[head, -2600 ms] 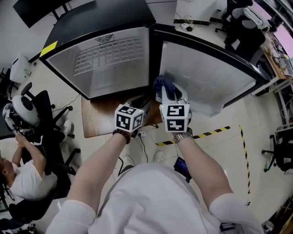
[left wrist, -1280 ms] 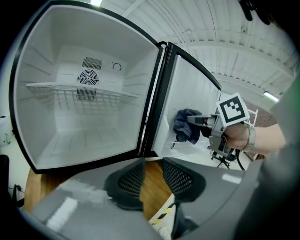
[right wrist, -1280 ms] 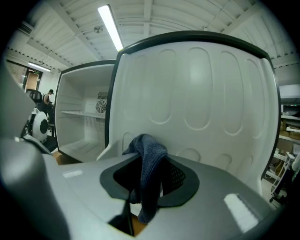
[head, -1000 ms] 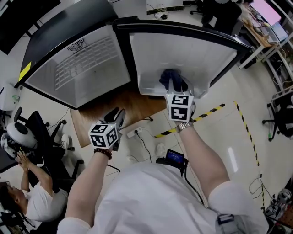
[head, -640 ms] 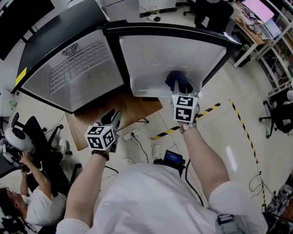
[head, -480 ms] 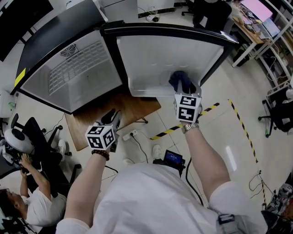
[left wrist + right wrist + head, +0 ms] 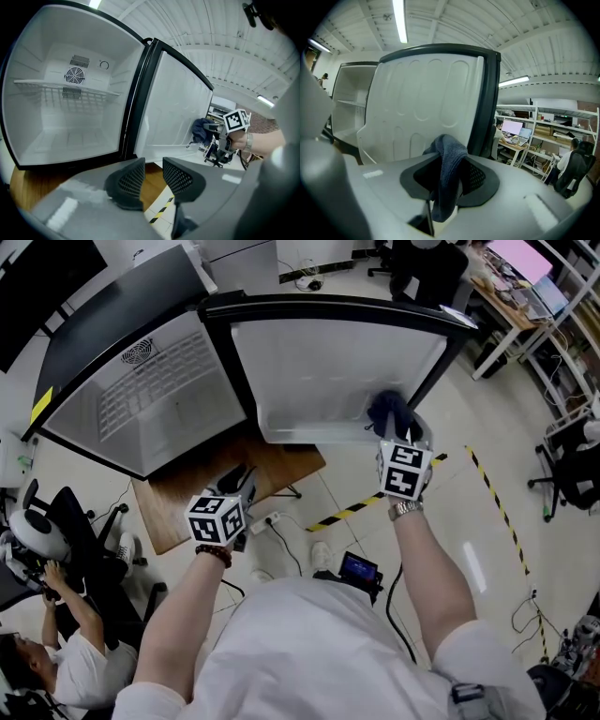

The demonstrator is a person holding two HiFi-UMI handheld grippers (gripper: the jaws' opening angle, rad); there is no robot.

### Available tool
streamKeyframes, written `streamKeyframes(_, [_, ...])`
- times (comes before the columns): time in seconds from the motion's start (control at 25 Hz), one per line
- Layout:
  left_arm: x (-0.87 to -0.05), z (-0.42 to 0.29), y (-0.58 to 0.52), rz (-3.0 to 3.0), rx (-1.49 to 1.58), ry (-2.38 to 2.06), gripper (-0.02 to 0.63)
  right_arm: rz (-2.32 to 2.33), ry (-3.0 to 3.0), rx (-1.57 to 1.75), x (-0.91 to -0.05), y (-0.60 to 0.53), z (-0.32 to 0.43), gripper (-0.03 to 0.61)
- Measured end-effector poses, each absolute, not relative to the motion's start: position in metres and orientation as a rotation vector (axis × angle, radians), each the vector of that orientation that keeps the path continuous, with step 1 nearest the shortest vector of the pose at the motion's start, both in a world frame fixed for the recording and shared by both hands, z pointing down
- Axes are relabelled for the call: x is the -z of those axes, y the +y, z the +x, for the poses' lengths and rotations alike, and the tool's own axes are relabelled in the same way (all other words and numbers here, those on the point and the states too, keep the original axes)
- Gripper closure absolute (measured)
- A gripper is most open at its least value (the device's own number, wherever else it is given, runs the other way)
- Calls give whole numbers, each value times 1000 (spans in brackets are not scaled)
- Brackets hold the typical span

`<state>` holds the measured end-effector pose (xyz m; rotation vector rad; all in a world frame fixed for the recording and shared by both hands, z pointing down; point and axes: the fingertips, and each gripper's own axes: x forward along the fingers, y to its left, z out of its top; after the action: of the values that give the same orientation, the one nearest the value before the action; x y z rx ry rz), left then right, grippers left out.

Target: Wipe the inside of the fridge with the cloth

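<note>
**Inspector:** Where is the cloth?

**Examiner:** The dark blue cloth (image 7: 449,161) is pinched in the right gripper (image 7: 446,180). The jaws are closed on its fold and a bunch stands above them. It sits at the lower right corner of the open fridge door (image 7: 328,362), just beside the door shelf (image 7: 305,432). I cannot tell whether it presses on the lining.

**Inspector:** And the other gripper?

**Examiner:** The left gripper (image 7: 152,174) hangs low and near, over the wooden board (image 7: 183,507) under the fridge (image 7: 65,117). Its jaws stand a narrow gap apart with nothing between them.

**Inspector:** Which step is in hand?

**Examiner:** In my judgement, the door lining is being wiped, at the right end of its bottom edge. The compartment to the left, with its wire shelf (image 7: 70,89), likely remains to be done. The next move calls for a stroke back across the panel, leftward or upward, with the cloth pressed flat. After that comes a reach into the compartment.
</note>
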<state>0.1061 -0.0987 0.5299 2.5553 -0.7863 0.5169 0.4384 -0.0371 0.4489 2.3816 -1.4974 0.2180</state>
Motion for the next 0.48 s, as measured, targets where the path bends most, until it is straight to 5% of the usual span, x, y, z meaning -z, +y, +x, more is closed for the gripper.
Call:
streamKeyframes(0.24, [-530, 119, -92, 2564, -511, -764, 495, 2372, -1554, -171, -434, -28, 429, 479])
streamKeyframes(0.48, [-528, 100, -94, 2557, -509, -788, 495, 2234, -1798, -146, -431, -62, 336, 479])
